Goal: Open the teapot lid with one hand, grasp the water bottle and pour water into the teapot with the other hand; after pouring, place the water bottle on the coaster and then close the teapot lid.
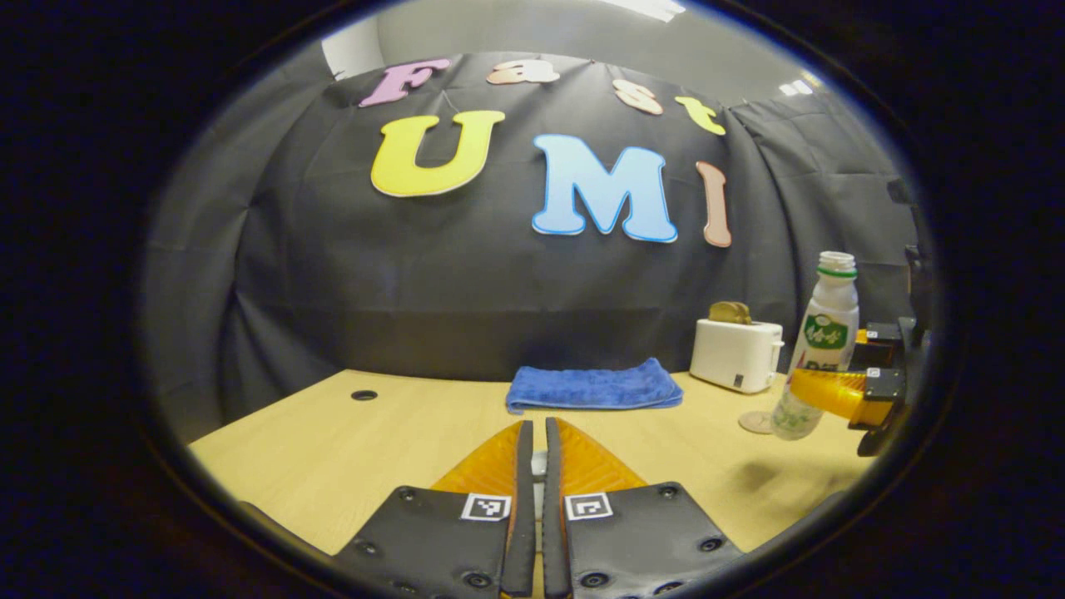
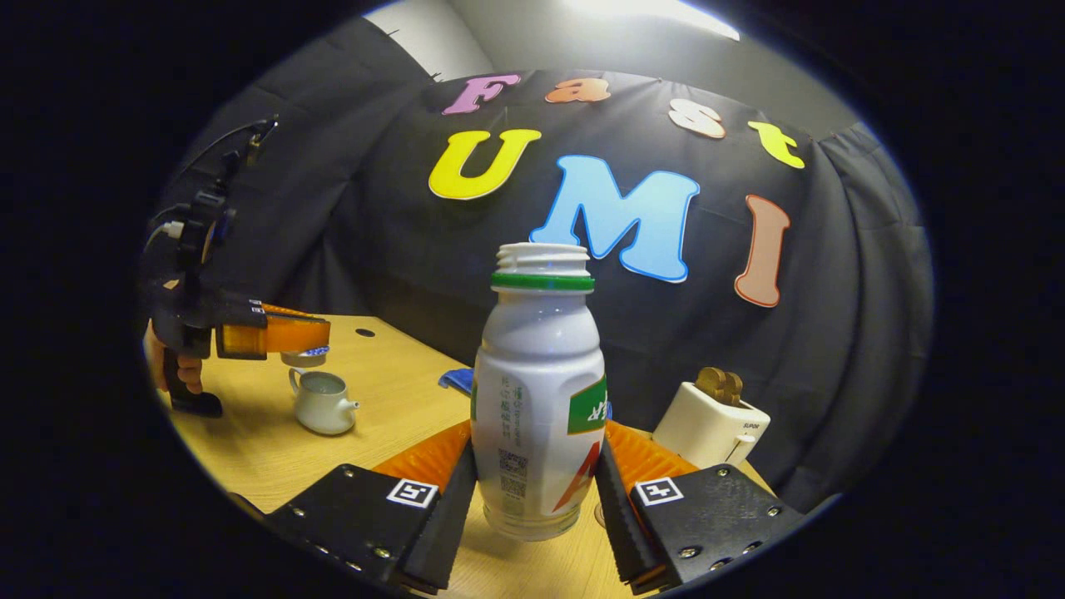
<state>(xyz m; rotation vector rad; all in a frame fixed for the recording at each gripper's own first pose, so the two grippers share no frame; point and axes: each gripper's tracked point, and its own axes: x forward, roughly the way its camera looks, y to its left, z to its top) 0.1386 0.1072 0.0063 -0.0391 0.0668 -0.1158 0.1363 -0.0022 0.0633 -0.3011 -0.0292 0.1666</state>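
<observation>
My right gripper (image 2: 537, 453) is shut on a white uncapped water bottle (image 2: 539, 399), one finger on each side of its lower body. In the left gripper view the bottle (image 1: 819, 341) leans slightly, its base right beside the round coaster (image 1: 755, 422). I cannot tell whether the base touches the table. In the right gripper view, my left gripper (image 2: 320, 334) holds the teapot lid (image 2: 303, 357) just above the open white teapot (image 2: 323, 403). In its own view, the left gripper (image 1: 538, 428) is nearly closed, with a sliver of white lid (image 1: 539, 460) between its fingers.
A folded blue towel (image 1: 592, 387) lies at the back of the wooden table (image 1: 333, 449). A white toaster (image 1: 736, 353) holding bread stands behind the coaster. A cable hole (image 1: 364, 395) sits at the table's back left. A hand (image 2: 170, 366) grips the left gripper's handle.
</observation>
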